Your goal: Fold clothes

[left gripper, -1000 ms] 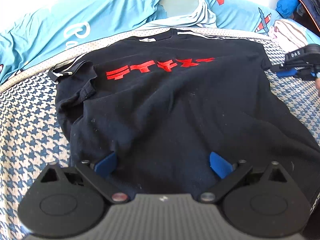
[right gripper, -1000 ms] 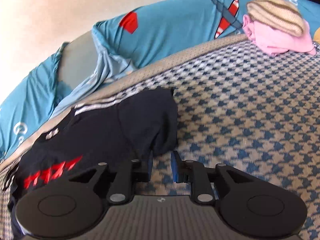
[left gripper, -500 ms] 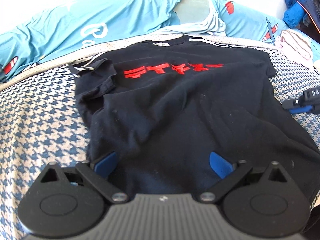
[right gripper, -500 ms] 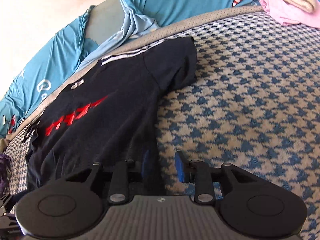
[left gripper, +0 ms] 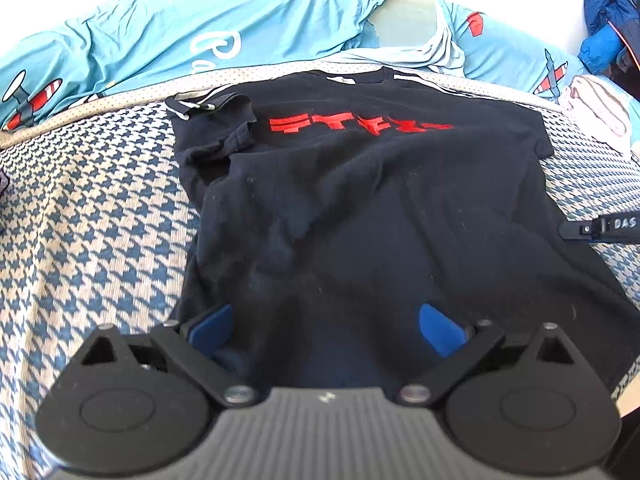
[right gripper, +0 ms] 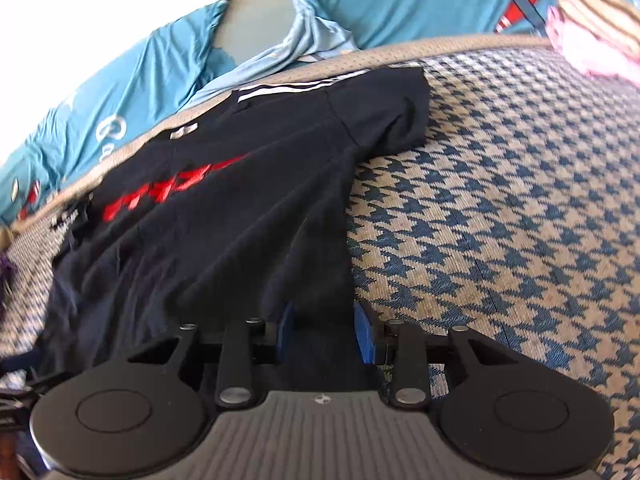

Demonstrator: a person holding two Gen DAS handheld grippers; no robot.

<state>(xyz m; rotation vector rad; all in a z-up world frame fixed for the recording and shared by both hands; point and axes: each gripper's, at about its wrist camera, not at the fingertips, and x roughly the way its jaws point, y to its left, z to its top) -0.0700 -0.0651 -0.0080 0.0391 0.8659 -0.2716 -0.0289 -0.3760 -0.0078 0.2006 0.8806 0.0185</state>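
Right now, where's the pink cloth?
Right wrist view, top right: the pink cloth lies on the bed beside the blue sheet.

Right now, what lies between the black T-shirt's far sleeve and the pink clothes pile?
Only bare houndstooth cover separates the black T-shirt sleeve from the pink clothes pile, clearest in the right wrist view.

Your shirt [left gripper: 360, 208] hem is tucked out of sight under both gripper bodies, so you can't tell where it ends. The right gripper [left gripper: 600, 229] is mostly chopped off by the left view's edge.
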